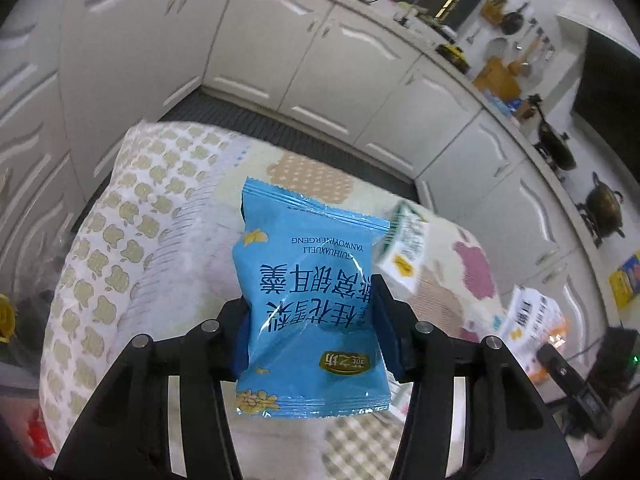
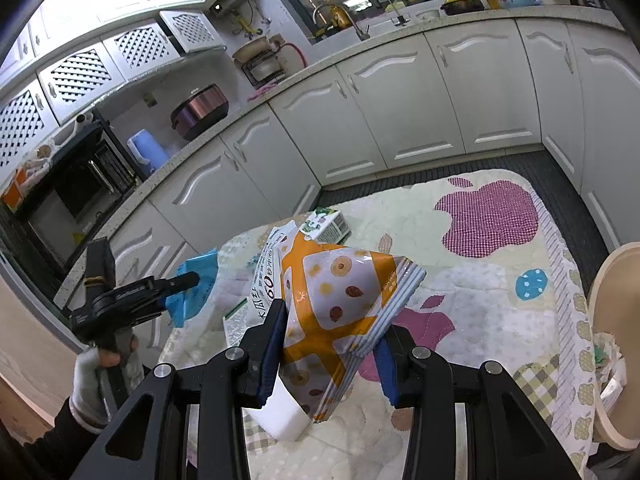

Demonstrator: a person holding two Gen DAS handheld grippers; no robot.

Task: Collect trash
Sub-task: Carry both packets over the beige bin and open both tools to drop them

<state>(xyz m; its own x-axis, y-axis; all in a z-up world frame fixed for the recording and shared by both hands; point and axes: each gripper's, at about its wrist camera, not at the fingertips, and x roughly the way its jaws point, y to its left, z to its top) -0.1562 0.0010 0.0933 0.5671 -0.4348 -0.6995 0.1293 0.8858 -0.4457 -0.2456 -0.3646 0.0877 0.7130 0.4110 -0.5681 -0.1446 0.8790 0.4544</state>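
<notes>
My left gripper [image 1: 312,300] is shut on a blue snack packet [image 1: 312,300], whose sides are pinched in between the blue pads as it hangs above the table. In the right wrist view that same gripper [image 2: 188,280] shows at the left with the blue packet [image 2: 200,272], carried by a gloved hand [image 2: 92,376]. My right gripper [image 2: 338,320] is shut on a crumpled orange-and-white plastic wrapper [image 2: 340,300], held above the table. A small green-and-white carton [image 2: 328,226] lies on the cloth beyond it, also visible as the carton [image 1: 404,248] in the left wrist view.
The table wears a quilted apple-patterned cloth [image 2: 488,216]. A white foam block [image 2: 280,412] and a printed leaflet [image 2: 236,320] lie near my right gripper. A wooden chair back [image 2: 616,320] stands at the right edge. White kitchen cabinets [image 2: 400,112] surround the table.
</notes>
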